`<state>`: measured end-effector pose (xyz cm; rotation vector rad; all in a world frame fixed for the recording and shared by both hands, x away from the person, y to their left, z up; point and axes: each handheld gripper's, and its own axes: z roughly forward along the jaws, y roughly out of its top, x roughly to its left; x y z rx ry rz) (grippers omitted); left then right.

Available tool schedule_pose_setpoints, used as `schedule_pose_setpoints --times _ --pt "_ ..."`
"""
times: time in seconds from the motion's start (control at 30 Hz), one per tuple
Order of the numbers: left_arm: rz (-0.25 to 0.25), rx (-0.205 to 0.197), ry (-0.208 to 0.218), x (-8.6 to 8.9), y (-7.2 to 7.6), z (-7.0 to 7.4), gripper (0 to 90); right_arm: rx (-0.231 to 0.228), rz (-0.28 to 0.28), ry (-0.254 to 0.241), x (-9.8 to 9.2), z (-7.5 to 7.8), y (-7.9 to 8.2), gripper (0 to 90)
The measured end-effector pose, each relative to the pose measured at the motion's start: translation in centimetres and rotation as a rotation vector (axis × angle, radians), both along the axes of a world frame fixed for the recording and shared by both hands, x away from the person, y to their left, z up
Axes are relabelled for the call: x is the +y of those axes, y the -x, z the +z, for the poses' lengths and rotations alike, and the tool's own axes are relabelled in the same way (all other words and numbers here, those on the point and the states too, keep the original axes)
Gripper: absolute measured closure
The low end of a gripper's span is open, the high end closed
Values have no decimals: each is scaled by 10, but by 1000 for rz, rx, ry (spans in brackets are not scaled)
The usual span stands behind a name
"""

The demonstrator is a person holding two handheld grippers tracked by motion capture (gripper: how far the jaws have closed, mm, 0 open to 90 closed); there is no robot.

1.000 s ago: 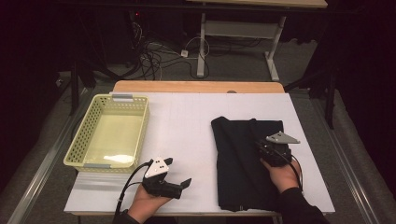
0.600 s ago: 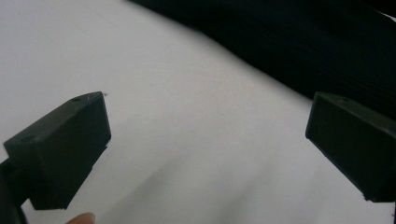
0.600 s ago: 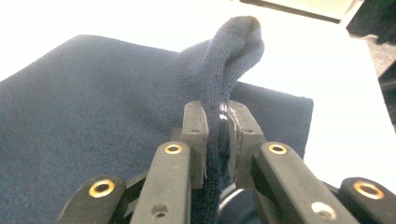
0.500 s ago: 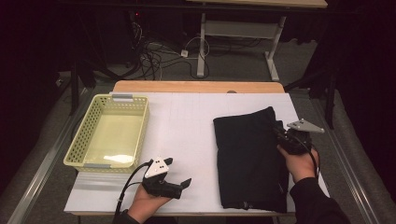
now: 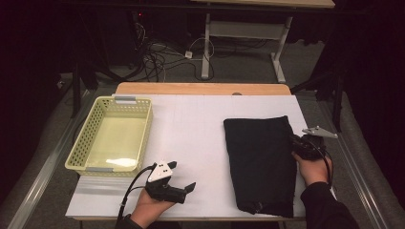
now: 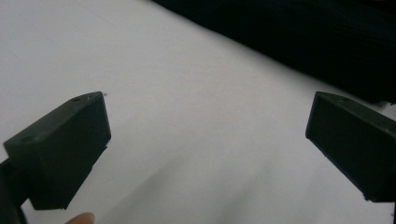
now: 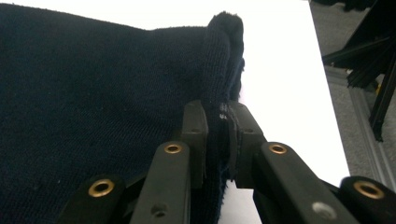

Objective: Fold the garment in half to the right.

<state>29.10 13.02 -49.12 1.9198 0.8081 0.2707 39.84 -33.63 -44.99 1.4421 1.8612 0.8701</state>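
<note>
White tabletop bears a dark cloth pinched by the right claw; left claw gapes wide.

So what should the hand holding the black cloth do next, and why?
Probably keep pulling the cloth sideways toward the table's right edge to flatten it. The right gripper is clamped on its edge, which stands bunched up between the jaws. The left gripper sits open on the table, holding nothing.
</note>
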Motion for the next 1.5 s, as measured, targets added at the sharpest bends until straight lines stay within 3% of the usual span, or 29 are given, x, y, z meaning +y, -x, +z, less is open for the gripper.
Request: schedule_pose_setpoints --times 0.07,0.1,0.23,0.4,0.6,0.73,0.87,0.93,1.0,1.07,1.3,1.4,1.5 --pt "1 1 1 0 0 0 0 18 7 -3 -2 -3 -1 749" --pt "1 1 1 0 0 0 0 21 2 -17 -2 -4 -1 682" --pt "4 -4 1 0 1 0 0 -14 36 -62 -1 9 13 519" --pt "4 -5 0 0 1 0 0 -26 108 -55 2 16 56 454" --pt "6 -10 -4 0 1 0 0 -4 151 -96 6 1 116 455" --pt "6 -13 -4 0 2 0 0 -6 178 -112 16 -9 143 463" --pt "11 -13 -7 0 2 0 0 29 179 -142 18 -25 148 540" --pt "13 -13 -7 -1 2 0 0 43 202 -172 18 -30 149 646" --pt "14 -12 -8 -1 2 0 0 28 230 -159 19 -29 151 740" --pt "14 -11 -7 -1 1 0 0 14 239 -138 21 -27 153 765" --pt "12 -11 -6 0 1 0 0 -44 196 -121 1 -11 169 769" --pt "11 -11 -5 0 1 0 0 -12 193 -122 -2 -19 169 746" --pt "12 -11 -6 0 1 0 0 0 185 -155 -2 -24 166 633"
